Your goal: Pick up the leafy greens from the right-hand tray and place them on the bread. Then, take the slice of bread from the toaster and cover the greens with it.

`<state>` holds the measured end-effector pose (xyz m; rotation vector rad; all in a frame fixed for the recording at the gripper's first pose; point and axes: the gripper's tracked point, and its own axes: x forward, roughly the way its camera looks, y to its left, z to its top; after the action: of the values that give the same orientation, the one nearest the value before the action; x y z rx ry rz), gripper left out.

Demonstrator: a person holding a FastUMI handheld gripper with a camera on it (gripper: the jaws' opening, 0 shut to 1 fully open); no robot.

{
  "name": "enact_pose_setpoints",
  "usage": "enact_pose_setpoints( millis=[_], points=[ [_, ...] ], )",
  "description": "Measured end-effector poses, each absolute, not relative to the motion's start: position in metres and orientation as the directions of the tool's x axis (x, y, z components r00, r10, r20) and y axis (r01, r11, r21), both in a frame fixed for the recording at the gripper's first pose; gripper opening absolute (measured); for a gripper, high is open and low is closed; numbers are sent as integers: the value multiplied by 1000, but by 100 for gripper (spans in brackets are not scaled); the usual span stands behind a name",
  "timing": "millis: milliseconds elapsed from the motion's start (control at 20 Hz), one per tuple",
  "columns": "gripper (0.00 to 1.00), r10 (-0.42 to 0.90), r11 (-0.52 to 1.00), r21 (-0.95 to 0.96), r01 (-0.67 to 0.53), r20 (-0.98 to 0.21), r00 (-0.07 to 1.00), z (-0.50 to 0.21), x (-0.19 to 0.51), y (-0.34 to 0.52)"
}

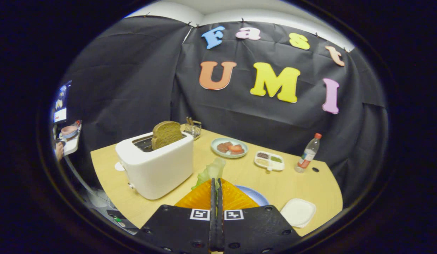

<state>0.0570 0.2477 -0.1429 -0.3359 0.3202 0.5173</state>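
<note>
On the table [162, 208], by item:

Gripper [216, 183]: its fingers were pressed together, side by side, with the greens pinched at their tips and lifted above the table.

Greens [212, 171]: a pale, ruffled leaf that stood up from the fingertips, just right of the toaster and in front of the plate of meat.

Toaster [158, 167]: white, and it sat left of the fingers, near the table's left side.

Bread [166, 134]: a brown slice that stood upright in the toaster's rear slot, its rounded top well above the rim.

Front slot: open and dark; whether anything lay in it could not be told.

Blue plate [255, 197]: it lay just behind and right of the fingers, mostly hidden by them; what it held could not be told.

Tray [298, 212]: white and bare, right of the gripper near the table's front edge.

Plate [229, 147]: a light one beyond the greens, with reddish pieces of food on it.

Divided dish [269, 160]: white, right of the plate, with small portions in its compartments.

Bottle [308, 153]: clear with a red cap, upright, right of the divided dish.

Wire holder [193, 127]: it stood behind the toaster at the table's far edge.
</note>
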Motion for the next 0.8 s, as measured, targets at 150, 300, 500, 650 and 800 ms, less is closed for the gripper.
enact_pose_setpoints(
  millis=[150,300,500,650,800],
  points=[
    [0,388,825,-240,-512,-418,821,-167,80,243],
    [0,329,852,-241,-465,-444,833,-191,112,223],
    [0,285,881,-214,-422,-471,835,-210,140,201],
    [0,260,895,-201,-399,-493,830,-224,153,188],
    [1,230,900,-216,-378,-502,834,-233,156,178]
  ],
)
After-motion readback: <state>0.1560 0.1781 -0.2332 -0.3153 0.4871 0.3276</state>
